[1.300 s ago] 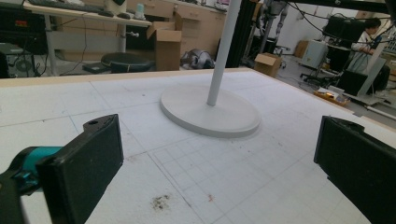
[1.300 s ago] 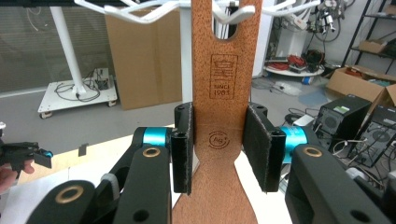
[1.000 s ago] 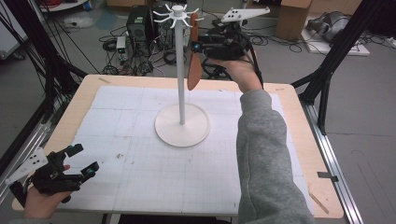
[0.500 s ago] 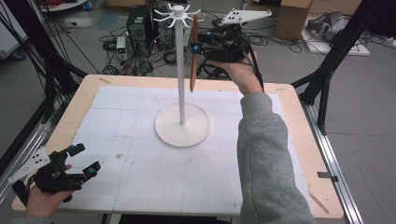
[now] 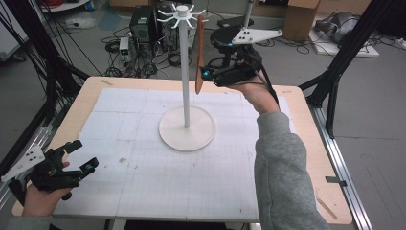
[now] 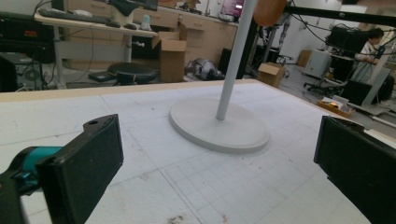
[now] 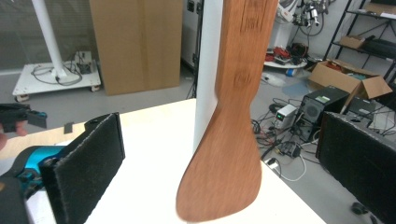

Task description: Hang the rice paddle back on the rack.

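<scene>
A white stand (image 5: 186, 72) with hook arms at its top rises from a round base (image 5: 186, 129) at mid-table. A wooden spatula (image 5: 199, 57) hangs upright beside the pole from one of the top hooks. My right gripper (image 5: 207, 76) is level with the blade; its jaws have just been opening. In the right gripper view the spatula (image 7: 229, 140) stands between the pads with a gap on each side, and the pole (image 7: 208, 70) is behind it. My left gripper (image 5: 82, 155) rests open near the front left corner, with nothing between its jaws (image 6: 219, 168).
A white gridded mat (image 5: 143, 182) covers the wooden table (image 5: 311, 158). Black frame struts stand at both sides. Beyond the far edge are cables, computer cases and cardboard boxes (image 5: 297, 17) on the floor.
The right gripper's jaws have opened off the spatula, which was tilted in the grip and now hangs straight from the stand's top. The right hand drew back slightly. The left hand stayed put.
</scene>
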{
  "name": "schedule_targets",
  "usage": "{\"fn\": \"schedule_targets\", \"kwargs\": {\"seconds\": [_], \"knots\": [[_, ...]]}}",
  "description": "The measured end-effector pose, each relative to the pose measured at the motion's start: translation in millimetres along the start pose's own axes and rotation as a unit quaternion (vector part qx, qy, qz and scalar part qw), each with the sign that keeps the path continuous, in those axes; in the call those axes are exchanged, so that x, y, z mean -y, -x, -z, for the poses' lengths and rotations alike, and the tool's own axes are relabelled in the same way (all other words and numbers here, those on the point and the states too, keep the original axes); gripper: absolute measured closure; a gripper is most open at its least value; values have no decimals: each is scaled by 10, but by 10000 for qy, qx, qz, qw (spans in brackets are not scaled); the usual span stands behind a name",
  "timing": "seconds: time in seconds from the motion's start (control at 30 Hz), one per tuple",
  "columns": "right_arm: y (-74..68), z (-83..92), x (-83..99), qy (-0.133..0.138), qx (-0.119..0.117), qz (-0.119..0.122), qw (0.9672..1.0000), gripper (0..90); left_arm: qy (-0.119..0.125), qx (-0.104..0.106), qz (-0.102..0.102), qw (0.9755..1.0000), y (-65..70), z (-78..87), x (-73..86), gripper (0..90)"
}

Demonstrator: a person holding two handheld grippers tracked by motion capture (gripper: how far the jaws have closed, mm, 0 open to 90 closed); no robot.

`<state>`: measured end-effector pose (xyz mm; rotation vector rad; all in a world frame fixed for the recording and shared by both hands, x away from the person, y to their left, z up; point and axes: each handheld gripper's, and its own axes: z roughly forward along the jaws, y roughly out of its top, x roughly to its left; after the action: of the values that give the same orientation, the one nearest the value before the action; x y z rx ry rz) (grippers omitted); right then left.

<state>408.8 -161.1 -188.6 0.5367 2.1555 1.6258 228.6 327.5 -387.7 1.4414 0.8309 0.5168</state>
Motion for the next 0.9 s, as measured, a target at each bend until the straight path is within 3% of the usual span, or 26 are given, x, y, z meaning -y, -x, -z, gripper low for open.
{"fn": "schedule_targets", "kwargs": {"seconds": [0.27,0.6,0.9], "knots": [[-56,145,210,156,18,-58,9999,0,144,-26,8,9999,-29,-23,-54,18],[-223,404,650,133,89,-209,9997,0,70,76,-5,9999,-35,-136,-7,18],[-285,578,995,199,167,-357,9990,0,17,132,-70,9999,-15,-214,0,18]]}}
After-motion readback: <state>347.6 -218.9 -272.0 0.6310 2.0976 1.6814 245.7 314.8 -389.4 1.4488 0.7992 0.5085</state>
